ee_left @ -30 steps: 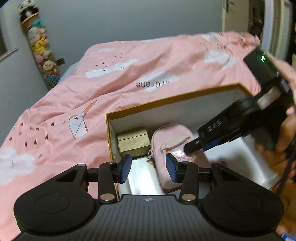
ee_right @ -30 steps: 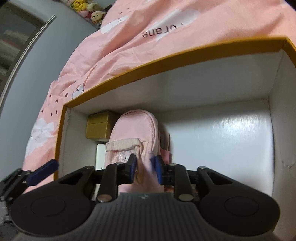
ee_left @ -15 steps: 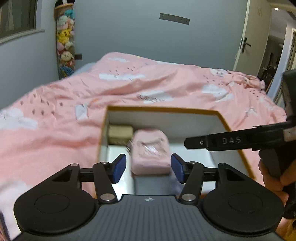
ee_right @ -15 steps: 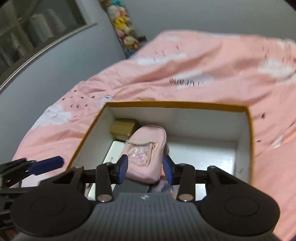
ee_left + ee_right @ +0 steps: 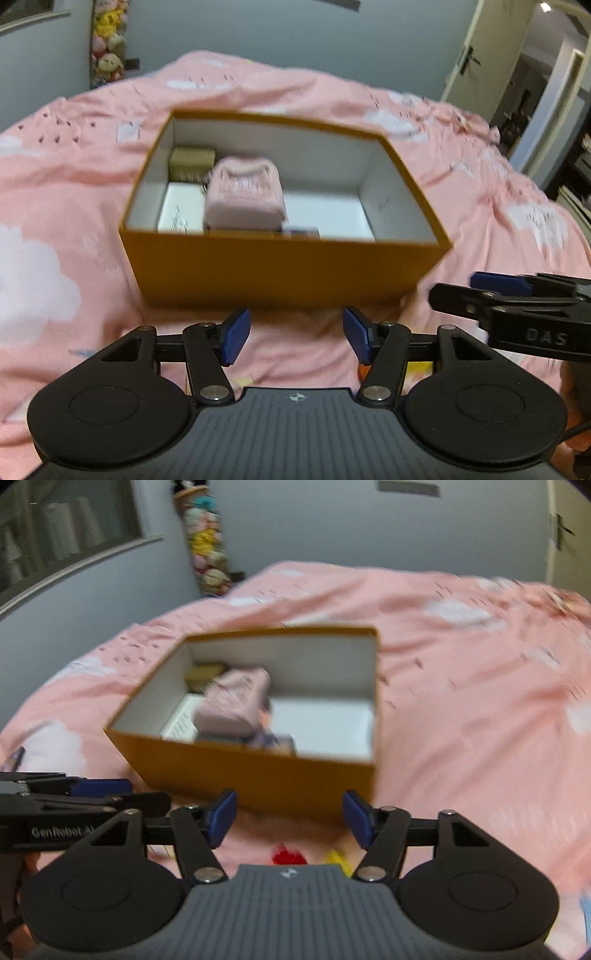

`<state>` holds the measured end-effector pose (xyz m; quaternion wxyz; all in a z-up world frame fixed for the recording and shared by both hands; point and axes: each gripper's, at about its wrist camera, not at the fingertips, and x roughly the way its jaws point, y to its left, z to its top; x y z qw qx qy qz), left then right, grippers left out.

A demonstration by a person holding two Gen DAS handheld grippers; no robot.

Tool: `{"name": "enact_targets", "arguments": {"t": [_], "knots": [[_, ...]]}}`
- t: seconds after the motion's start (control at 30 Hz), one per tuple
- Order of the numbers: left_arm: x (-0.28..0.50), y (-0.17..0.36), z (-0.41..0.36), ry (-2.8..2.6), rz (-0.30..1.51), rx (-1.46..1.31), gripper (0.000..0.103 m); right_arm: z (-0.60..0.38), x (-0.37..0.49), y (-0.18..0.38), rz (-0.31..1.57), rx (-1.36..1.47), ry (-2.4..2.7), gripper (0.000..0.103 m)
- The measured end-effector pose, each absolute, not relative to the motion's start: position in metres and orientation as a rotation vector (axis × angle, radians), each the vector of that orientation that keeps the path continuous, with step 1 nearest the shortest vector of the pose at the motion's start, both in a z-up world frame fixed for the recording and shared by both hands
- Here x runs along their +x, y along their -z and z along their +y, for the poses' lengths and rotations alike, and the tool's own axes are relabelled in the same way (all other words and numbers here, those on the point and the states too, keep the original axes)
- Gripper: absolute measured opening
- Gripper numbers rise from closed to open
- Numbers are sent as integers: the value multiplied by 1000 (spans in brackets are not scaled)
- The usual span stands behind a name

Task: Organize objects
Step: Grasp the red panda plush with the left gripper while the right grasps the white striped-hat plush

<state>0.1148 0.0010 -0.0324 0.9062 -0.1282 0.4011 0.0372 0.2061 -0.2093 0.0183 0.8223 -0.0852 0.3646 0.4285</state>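
An open orange box (image 5: 280,266) (image 5: 258,771) with white inner walls stands on the pink bedspread. Inside it lie a pink pouch (image 5: 243,195) (image 5: 232,701), a small tan box (image 5: 192,160) and a white flat item (image 5: 181,212). My left gripper (image 5: 295,338) hangs open in front of the box's near wall, nothing between its fingers. My right gripper (image 5: 288,821) is also back from the box, its jaws opening and empty. Small red (image 5: 288,856) and yellow (image 5: 338,858) things lie on the bedspread under it.
The pink cloud-print bedspread (image 5: 74,206) (image 5: 480,720) covers the whole bed. A column of plush toys (image 5: 107,51) (image 5: 203,550) hangs on the grey wall behind. A door (image 5: 476,55) stands at the far right.
Both grippers have pulled back out of the box towards the near side. The right gripper let go of the pink pouch, which now lies in the box, and both grippers' jaws have widened.
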Motion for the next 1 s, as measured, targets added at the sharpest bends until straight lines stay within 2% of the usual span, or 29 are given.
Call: {"name": "enact_targets", "arguments": {"t": [0.3, 0.37, 0.53, 0.73, 0.87, 1.0], "knots": [[100, 47, -1, -79, 893, -291, 66, -247, 189, 14, 879, -247, -760, 69], [99, 51, 2, -57, 926, -322, 63, -251, 188, 20, 911, -252, -746, 69], [96, 64, 4, 28, 1015, -396, 57, -259, 181, 29, 969, -254, -751, 62], [99, 66, -11, 123, 1045, -374, 57, -259, 179, 32, 1003, -249, -784, 59], [103, 75, -26, 182, 1117, -351, 57, -258, 181, 36, 1042, -242, -793, 54], [104, 83, -39, 259, 1184, -338, 64, -264, 181, 31, 1059, -241, -816, 53]]}}
